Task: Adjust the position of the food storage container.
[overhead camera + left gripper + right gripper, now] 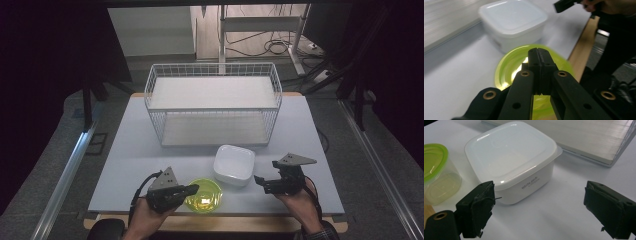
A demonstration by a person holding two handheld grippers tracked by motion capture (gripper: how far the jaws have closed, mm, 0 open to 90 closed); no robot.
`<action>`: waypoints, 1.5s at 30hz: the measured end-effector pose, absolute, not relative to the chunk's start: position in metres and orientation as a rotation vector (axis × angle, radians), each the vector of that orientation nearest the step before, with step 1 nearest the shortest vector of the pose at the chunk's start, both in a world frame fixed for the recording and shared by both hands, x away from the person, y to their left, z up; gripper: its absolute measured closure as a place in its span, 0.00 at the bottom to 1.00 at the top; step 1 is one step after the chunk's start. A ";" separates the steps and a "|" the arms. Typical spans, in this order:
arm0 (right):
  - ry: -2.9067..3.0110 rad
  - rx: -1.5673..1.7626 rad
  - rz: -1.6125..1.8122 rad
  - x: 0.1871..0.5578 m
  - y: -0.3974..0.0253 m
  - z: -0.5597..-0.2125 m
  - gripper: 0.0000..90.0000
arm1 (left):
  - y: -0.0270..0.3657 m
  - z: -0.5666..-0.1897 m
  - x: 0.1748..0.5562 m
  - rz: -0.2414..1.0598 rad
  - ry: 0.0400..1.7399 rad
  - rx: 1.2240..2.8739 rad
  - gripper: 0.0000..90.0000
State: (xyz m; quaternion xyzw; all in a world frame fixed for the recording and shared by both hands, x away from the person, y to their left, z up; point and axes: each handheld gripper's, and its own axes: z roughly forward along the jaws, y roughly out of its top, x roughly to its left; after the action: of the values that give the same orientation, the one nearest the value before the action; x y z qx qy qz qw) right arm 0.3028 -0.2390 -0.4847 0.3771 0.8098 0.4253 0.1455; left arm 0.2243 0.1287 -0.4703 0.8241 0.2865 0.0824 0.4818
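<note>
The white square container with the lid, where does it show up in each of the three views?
High view: the white container sits near the table's front edge, right of centre, between the two grippers.
Left gripper view: upper left, beyond the shut fingers.
Right gripper view: centre, ahead of the open fingers.
Shared landmark: the green-lidded tub, right beside it in every view.

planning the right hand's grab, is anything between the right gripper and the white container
Nothing visible. The right gripper has its jaws wide open and faces the white container across bare table. The green-lidded container stands off to the side, out of that path.
</note>
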 end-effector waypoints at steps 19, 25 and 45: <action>2.337 1.099 1.199 0.304 -0.239 -0.486 0.13 | 0.055 -0.487 0.215 0.173 0.597 2.148 1.00; 2.341 1.101 1.190 0.304 -0.239 -0.487 0.13 | 0.054 -0.489 0.216 0.170 0.619 2.169 1.00; 2.343 1.093 1.177 0.304 -0.241 -0.488 0.13 | 0.086 -0.489 0.231 0.241 0.753 2.154 1.00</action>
State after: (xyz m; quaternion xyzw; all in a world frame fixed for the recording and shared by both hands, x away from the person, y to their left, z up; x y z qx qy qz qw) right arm 0.3041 -0.2405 -0.4879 0.3805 0.8155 0.4095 0.1498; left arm 0.2310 0.0861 -0.4890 0.8558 0.2992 0.0959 0.4109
